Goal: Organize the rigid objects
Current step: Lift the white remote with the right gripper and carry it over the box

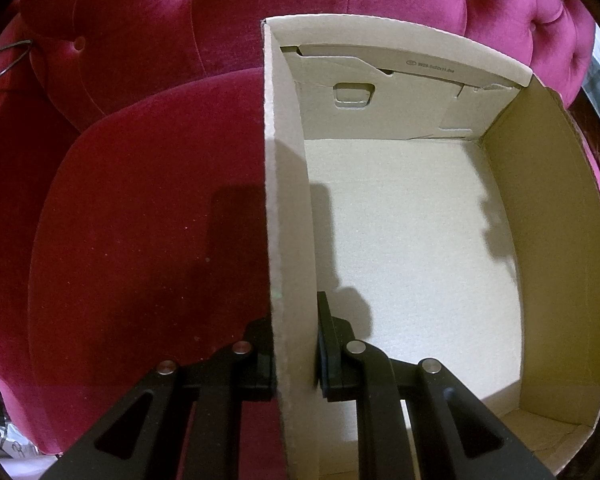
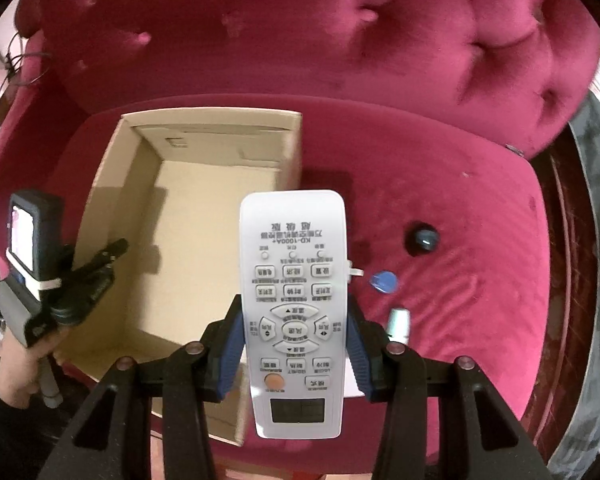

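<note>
Left wrist view: left gripper (image 1: pixel 296 360) clamped on the left wall of an open cardboard box (image 1: pixel 412 232), one black finger (image 1: pixel 260 364) outside the wall, the other inside, pads pressed against the cardboard. Box standing on the seat of a crimson tufted velvet sofa (image 1: pixel 140 208), floor of the box bare, far wall showing folded flaps and a cut-out tab (small printed lettering along its upper edge, too small to read). Shadows of the gripper falling across the seat and the box floor.

Right wrist view: right gripper (image 2: pixel 296 344) gripping a white remote control (image 2: pixel 294 304) by its long sides, blue pads (image 2: pixel 230 354) pressing on both edges, button face towards the camera, orange button near the close end. Remote lifted above the seat, hanging over the right wall of the box. Left gripper visible at the left, held by a hand (image 2: pixel 16 364) in a dark sleeve. On the seat to the right of the box, well apart from it: a small black round knob (image 2: pixel 422 238), a blue flat tag (image 2: pixel 383 282), a white cylindrical cap (image 2: pixel 399 322).
</note>
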`<state>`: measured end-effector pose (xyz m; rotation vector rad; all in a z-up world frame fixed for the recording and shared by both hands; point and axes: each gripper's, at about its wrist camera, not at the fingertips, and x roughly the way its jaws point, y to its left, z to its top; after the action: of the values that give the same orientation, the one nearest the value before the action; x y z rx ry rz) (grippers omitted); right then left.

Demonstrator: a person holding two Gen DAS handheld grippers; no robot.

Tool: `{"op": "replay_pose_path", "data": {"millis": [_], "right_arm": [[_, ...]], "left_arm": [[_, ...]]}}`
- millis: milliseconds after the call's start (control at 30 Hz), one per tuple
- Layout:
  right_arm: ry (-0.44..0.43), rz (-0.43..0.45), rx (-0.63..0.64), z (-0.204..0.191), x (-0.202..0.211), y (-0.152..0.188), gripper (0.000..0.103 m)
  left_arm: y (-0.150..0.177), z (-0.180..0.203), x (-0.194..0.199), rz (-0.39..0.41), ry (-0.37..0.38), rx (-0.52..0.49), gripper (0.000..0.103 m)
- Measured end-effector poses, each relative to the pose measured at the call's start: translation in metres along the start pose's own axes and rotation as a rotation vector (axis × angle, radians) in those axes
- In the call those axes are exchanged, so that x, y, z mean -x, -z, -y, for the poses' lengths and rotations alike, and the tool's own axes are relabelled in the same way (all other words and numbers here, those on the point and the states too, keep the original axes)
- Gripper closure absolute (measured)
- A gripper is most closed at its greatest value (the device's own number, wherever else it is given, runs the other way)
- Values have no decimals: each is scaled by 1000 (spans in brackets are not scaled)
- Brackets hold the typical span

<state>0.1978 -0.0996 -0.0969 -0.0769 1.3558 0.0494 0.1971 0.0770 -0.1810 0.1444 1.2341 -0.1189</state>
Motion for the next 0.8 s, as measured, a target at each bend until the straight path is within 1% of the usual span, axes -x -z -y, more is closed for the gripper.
{"op": "replay_pose_path", "data": {"millis": [267, 400, 633, 800], "right_arm": [[-56, -8, 35, -43, -17, -12, 54], [-62, -17, 52, -60, -33, -17, 54], [-79, -38, 32, -73, -64, -25, 54], [-83, -68, 9, -78, -95, -33, 53]], "left_arm": [[0, 0, -1, -2, 4, 6, 88], [0, 0, -1, -1, 3, 5, 88], [-1, 0, -1, -2, 3, 5, 88], [0, 0, -1, -1, 1, 4, 88]]}}
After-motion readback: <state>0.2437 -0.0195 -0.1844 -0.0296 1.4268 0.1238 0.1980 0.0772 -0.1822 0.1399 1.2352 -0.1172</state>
